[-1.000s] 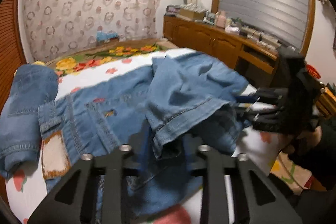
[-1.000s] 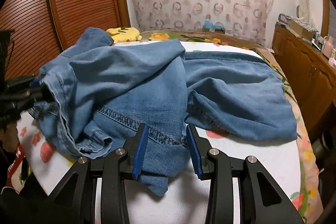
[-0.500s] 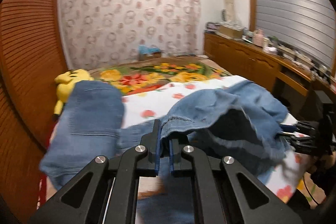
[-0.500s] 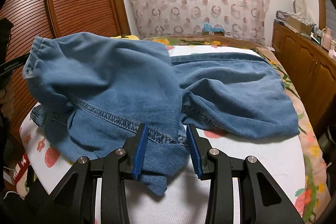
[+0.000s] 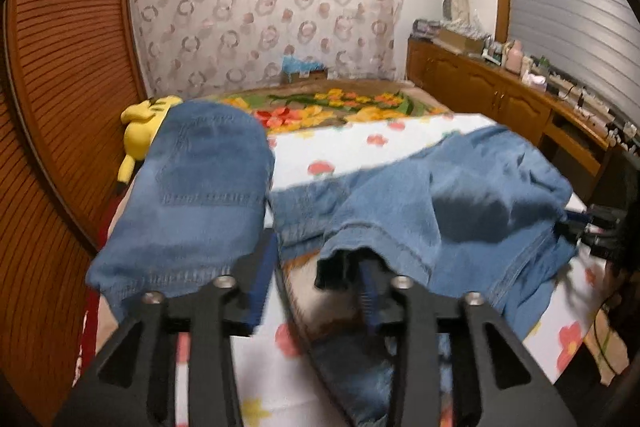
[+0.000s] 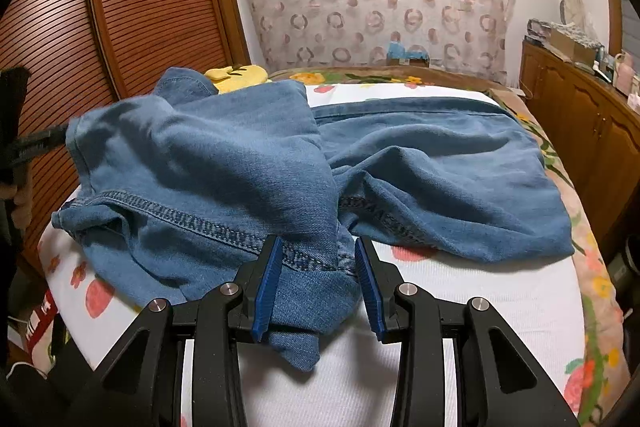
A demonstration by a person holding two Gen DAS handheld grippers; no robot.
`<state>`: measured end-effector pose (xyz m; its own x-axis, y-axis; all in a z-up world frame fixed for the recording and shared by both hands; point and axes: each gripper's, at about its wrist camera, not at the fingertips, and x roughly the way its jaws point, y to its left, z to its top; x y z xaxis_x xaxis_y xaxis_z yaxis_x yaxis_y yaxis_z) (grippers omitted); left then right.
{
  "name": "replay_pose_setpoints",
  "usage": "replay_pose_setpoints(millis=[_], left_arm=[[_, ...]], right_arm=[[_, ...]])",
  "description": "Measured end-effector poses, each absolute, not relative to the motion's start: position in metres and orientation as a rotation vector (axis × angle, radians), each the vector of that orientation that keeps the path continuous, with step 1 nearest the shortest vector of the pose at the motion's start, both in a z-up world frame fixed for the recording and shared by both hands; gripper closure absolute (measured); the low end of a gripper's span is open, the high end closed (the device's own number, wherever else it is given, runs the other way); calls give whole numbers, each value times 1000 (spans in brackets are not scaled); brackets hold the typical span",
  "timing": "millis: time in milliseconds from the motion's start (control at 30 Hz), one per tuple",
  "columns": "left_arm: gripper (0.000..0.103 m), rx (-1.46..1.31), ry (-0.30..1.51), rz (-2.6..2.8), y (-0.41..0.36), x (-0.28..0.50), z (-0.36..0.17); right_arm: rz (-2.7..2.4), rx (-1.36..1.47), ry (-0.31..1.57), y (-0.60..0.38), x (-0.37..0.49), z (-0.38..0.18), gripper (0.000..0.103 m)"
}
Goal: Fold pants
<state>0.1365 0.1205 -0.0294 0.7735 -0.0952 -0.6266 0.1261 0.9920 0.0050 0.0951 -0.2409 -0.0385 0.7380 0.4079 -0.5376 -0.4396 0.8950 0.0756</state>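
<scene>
Blue denim pants [image 6: 240,167] lie on the bed, one leg folded over toward the left and the other stretched to the right. My right gripper [image 6: 318,283] is shut on a bunched seam of the pants at the near edge. In the left wrist view my left gripper [image 5: 314,291] has its jaws opening. The leg hem [image 5: 360,251] lies draped over its right finger, and only bedsheet shows between the pads. My right gripper [image 5: 600,227] shows at the far right of that view, and my left gripper [image 6: 24,147] at the left edge of the right wrist view.
A second folded denim piece [image 5: 192,195] lies just left of my left gripper. A yellow plush toy [image 5: 144,123] sits at the head of the bed [image 6: 440,307]. A slatted wooden wardrobe [image 5: 48,107] runs along the left, and a cluttered wooden dresser [image 5: 500,99] along the right.
My left gripper swung left with the leg hem pinched in it, dragging the leg over the pants. Its jaws have now parted and released the hem. The right gripper kept still.
</scene>
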Motion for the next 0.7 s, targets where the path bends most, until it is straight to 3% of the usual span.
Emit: replay_pose_setpoints(millis=[367,700], left_arm=[[55,-99,671,-107,132,94,-47],[55,-44,674,-257,78,80,-42]], right_arm=[[455,-93,583,-234,90,-36,64],[472,-118,611,-235,70,-30,64]])
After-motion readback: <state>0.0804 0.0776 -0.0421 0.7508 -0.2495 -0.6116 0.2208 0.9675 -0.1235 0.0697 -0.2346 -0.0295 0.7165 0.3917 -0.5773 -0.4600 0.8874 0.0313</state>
